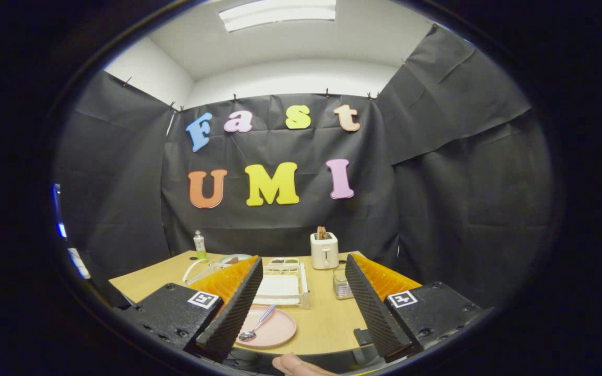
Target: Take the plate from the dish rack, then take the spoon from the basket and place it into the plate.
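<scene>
Black cloth is hanging behind the pale wooden bench (327, 318). Above its near edge the gripper (301, 318) is hovering, fingers spread wide and gripping nothing. Between them the white wire dish rack (280, 289) is sitting mid-bench; the round pink plate (275, 329) is lying at the near edge, carrying the metal spoon (257, 324).

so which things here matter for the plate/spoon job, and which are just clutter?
Job:
plate, on the table between the fingers
spoon, lying in the plate
dish rack, beyond the plate
gripper, open, holding nothing

Clutter:
toaster, slice in its slot
bottle
clear cup
bowl
</scene>
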The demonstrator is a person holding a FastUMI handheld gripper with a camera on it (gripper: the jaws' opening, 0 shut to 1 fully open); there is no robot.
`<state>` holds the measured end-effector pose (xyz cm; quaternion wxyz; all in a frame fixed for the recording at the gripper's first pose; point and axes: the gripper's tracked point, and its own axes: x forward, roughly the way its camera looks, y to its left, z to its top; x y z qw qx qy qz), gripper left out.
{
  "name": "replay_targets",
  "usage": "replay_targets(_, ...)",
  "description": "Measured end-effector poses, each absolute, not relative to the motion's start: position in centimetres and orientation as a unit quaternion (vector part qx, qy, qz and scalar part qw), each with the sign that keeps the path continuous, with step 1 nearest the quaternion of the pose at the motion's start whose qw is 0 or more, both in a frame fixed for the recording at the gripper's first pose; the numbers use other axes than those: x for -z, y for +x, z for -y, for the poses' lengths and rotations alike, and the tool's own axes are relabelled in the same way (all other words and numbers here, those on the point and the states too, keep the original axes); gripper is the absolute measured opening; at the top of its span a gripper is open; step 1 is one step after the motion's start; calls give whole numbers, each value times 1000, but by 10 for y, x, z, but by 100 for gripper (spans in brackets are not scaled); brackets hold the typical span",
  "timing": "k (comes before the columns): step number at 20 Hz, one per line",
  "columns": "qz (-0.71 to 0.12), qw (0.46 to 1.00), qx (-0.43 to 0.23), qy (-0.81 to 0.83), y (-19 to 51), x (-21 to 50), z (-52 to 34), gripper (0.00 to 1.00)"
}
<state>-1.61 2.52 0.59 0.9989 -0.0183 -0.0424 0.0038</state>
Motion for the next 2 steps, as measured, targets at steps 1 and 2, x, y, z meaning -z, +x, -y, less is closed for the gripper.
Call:
replay_targets(1,41,999,-6,-19,-17,-5,-27,100)
replay_targets(2,39,999,-9,-19,-17,-3,-29,100)
